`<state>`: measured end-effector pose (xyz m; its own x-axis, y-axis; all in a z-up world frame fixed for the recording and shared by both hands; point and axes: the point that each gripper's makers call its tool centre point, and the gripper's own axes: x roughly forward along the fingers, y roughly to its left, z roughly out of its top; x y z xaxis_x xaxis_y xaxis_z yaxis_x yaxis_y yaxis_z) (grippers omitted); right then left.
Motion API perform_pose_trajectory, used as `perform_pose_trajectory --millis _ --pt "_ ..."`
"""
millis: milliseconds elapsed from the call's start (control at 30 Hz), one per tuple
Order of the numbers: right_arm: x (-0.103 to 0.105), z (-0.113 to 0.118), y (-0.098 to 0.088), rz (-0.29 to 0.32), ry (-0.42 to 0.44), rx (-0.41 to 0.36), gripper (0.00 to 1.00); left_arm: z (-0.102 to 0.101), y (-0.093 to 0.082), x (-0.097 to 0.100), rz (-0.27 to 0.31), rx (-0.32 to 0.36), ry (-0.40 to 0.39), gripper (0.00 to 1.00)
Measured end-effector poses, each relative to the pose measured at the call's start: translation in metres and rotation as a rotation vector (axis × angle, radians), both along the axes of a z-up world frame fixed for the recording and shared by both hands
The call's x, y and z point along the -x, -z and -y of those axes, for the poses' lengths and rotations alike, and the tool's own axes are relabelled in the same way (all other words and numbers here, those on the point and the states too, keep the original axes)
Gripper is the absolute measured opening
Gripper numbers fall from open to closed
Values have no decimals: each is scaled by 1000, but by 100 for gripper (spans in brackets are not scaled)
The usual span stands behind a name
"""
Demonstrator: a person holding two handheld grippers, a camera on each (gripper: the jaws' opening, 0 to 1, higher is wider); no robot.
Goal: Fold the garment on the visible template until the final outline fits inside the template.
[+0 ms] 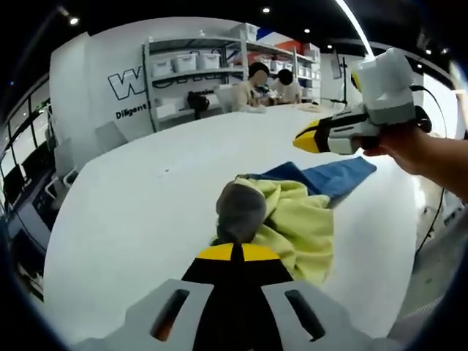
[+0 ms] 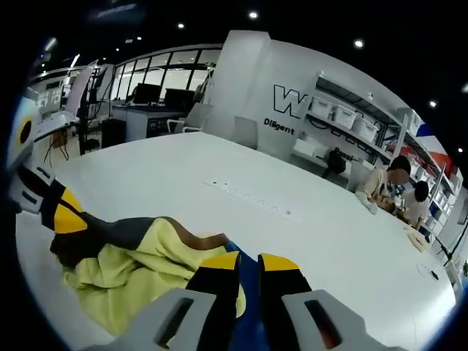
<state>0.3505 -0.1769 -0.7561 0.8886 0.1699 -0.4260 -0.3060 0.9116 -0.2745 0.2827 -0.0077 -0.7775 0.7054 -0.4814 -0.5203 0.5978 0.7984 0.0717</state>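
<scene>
A pale yellow garment (image 1: 300, 219) with a grey part (image 1: 240, 208) lies bunched on the white table (image 1: 146, 205). It partly covers the blue template (image 1: 340, 175). My left gripper (image 1: 234, 252) is shut on the garment's grey part, its yellow tips pressed together. That left gripper (image 2: 67, 218) also enters the right gripper view from the left, pinching the dark fabric beside the yellow garment (image 2: 131, 274). My right gripper (image 1: 306, 139), held by a hand, hovers above the template's far end and holds nothing. In its own view the right gripper (image 2: 250, 263) shows a narrow gap over the blue template (image 2: 248, 307).
Two people (image 1: 267, 84) sit at the far end of the long table. Shelving with white bins (image 1: 190, 62) stands behind them. Desks with monitors (image 2: 153, 99) line the windows. The table edge (image 1: 409, 241) runs close by on the right.
</scene>
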Motion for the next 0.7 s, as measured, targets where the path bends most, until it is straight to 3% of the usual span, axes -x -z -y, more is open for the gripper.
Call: perform_pose_trajectory --millis 533,700 --pt "-35 0 26 -54 -9 -9 8 -13 -6 -1 2 15 -9 0" --pt "-51 1 43 -84 0 -33 8 -14 -3 4 -17 23 -5 0"
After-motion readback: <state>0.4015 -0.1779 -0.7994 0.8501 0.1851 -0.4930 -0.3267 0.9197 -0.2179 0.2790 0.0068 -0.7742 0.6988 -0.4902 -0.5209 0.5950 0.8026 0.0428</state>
